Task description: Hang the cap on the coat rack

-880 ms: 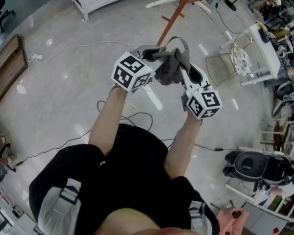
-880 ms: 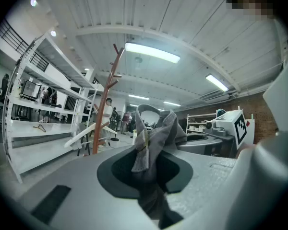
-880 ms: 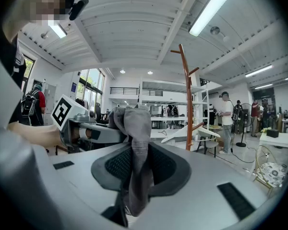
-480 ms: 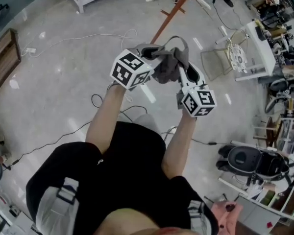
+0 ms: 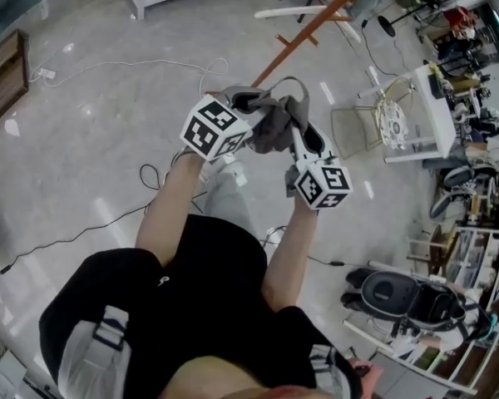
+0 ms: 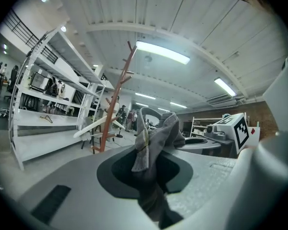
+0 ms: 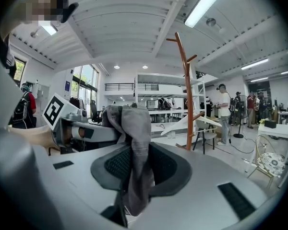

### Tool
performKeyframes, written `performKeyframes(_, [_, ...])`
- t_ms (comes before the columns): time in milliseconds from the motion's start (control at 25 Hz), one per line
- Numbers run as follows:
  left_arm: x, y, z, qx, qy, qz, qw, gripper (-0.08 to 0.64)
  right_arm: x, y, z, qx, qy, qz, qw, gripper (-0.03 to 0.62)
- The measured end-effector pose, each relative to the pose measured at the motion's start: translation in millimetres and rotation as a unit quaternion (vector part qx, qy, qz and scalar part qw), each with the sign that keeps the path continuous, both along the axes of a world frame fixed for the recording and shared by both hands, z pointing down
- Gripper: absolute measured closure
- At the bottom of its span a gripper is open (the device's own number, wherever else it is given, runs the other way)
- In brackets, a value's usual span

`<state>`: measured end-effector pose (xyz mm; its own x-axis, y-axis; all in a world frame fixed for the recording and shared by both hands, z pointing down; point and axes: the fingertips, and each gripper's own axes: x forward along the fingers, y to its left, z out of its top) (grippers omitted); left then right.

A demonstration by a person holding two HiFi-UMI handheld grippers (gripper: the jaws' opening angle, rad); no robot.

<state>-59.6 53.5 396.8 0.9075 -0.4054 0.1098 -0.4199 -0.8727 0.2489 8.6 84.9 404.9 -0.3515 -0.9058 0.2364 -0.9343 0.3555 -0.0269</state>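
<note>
- Grey cloth first: the cap [image 5: 276,123] hangs bunched in mid-air in front of the person, stretched between the two tools and well apart from the coat rack [image 5: 316,25].
- The left gripper [image 5: 248,103] has its jaws pinched narrow on one fold of the cap. The right gripper [image 5: 302,135] clamps another fold, a little wider (both are biting soft cloth, from what I can see).
- The rack is an orange-brown wooden pole with short angled pegs, standing on the floor ahead.
- What could go wrong, as I judge it: the cap is crumpled, with its opening not spread, so it might skid off a peg instead of catching. A thin pinch of cloth could also slip free if the two tools pull apart.
- Hard to make out: where the brim or back strap sits in that bundle, I cannot say. From above, the rack's top is cut off and its foot is hidden behind the grippers.
</note>
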Motion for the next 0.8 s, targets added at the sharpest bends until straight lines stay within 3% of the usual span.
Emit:
performKeyframes(360, [13,-56,23,-0.007,-0.025,-0.024,0.9994,0.508,12,-63,27,-0.015,-0.025,-0.021,0.999,0.511])
performKeyframes(640, [77,-119,54,-0.026,-0.039,-0.008,0.9989,0.508,75,-125,59,-0.021,-0.056,-0.002,0.998,0.511])
performKeyframes(800, [109,-154,49,-0.016,-0.054,-0.002,0.9984,0.508,108,-164,57,-0.009,-0.077,-0.007,0.997,0.509])
